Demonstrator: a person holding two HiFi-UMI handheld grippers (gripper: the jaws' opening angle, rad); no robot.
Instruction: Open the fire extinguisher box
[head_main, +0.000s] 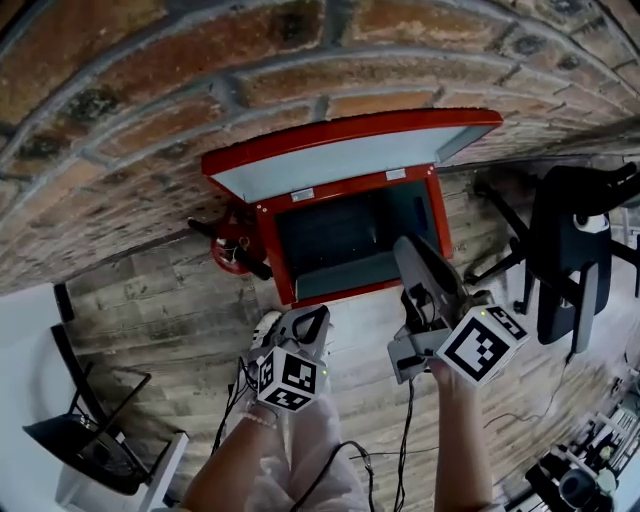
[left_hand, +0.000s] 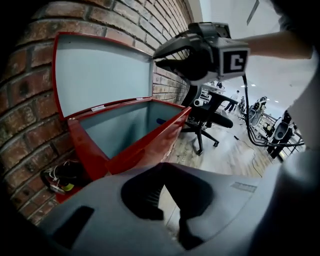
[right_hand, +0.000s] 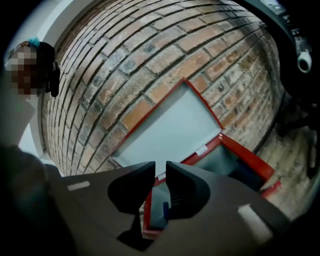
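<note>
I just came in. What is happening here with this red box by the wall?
A person holds two hand-held grippers at the red fire extinguisher box by the brick wall. Its lid is already up, leaning on the bricks. The right hand-held gripper is slightly open and empty; the left hand-held gripper is shut on nothing.

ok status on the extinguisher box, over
Left tongs shut, empty. Right tongs slightly apart, empty. Box open, lid up against the brick wall. Nothing between tongs and box.
</note>
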